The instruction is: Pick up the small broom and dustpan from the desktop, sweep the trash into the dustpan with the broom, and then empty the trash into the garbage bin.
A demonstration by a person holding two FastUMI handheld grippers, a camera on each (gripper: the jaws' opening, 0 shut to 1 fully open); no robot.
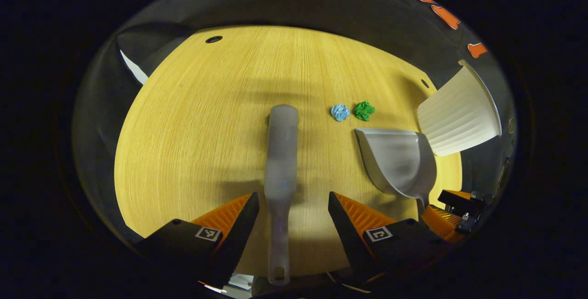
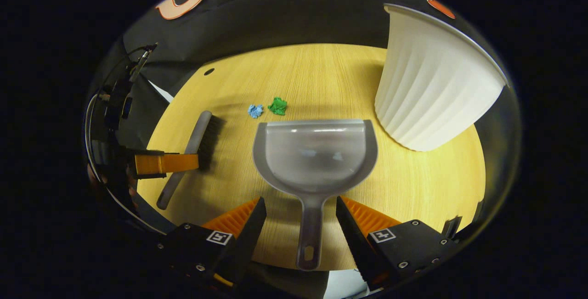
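A: Two grippers straddle two handles on a wooden desktop (image 1: 193, 120). In the left gripper view, the left gripper (image 1: 294, 207) stands with its fingers parted, the broom (image 1: 281, 152) handle running between them at 6 o'clock, gaps showing on both sides.

B: And the other?

A: In the right gripper view, the right gripper (image 2: 301, 211) is likewise spread, the dustpan (image 2: 316, 152) handle lying between its fingers with neither pressing on it. The pan rests flat, its mouth turned toward 12 o'clock.

B: Why set so?

A: My reading: each handle points back at the person for an easy grasp, and the dustpan's lip faces the trash. Just beyond the lip, toward 11 o'clock, lie a blue paper wad (image 2: 255, 111) and a green paper wad (image 2: 277, 106), side by side on the wood, not in the pan.

B: The bin?

A: A white ribbed garbage bin (image 2: 432, 83) stands at 2 o'clock, near the pan. This layout fits either tools about to be taken up or just set down, though the scraps are unswept.

B: Any writing?

A: Only small square coded markers (image 2: 218, 237) on the gripper bodies; no readable brand or label.
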